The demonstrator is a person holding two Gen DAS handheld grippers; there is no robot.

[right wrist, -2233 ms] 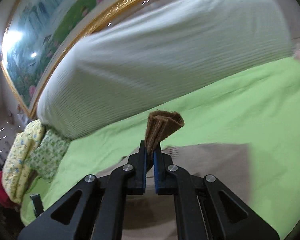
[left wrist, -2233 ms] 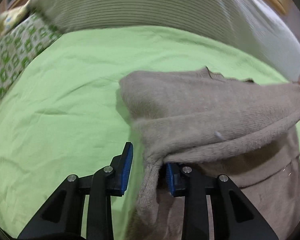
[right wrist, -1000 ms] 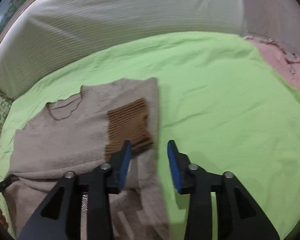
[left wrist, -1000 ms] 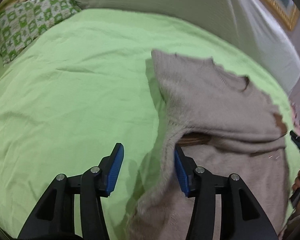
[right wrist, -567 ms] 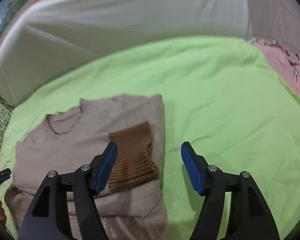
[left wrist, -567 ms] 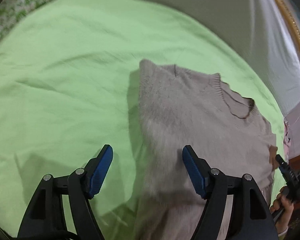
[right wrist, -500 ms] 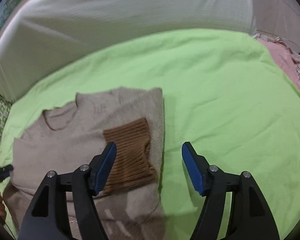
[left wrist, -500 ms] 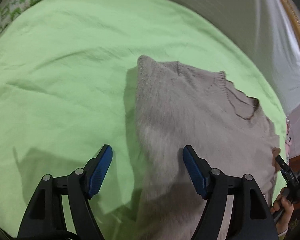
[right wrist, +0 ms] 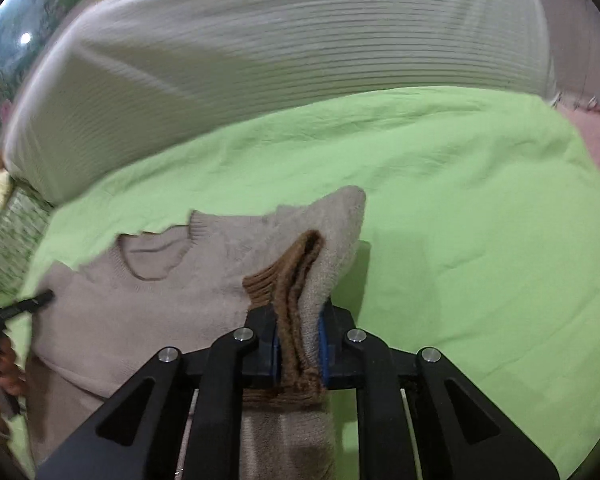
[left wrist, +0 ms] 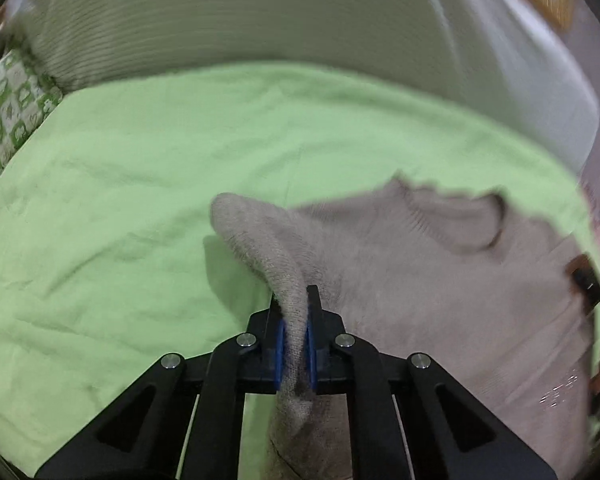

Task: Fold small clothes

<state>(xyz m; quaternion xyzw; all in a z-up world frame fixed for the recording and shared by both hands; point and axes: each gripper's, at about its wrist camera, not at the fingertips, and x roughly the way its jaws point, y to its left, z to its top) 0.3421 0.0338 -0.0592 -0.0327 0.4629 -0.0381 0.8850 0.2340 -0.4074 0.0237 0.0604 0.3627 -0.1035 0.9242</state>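
**Both grippers clamped on the sweater's folded edges**

The beige knit sweater (left wrist: 440, 280) lies on the green bedsheet (left wrist: 120, 200), neckline toward the big white ribbed cushion (left wrist: 260, 20) at the head of the bed. It's fuzzy, soft-looking, with a ribbed round collar (left wrist: 472, 224) that gapes open. The left gripper (left wrist: 294, 340) is pinching the sweater's left folded edge, blue pads pressed tight on a raised ridge of knit that peaks up ahead of the fingers. Over on the other side, the right gripper (right wrist: 298, 344) is pinching the right edge, and here a brown ribbed cuff (right wrist: 288, 280) is bunched in with the beige fabric between the pads. The sweater's (right wrist: 172, 288) body between the two grips stays flat on the sheet. A green-and-white patterned pillow (left wrist: 8, 120) sits at the far left.
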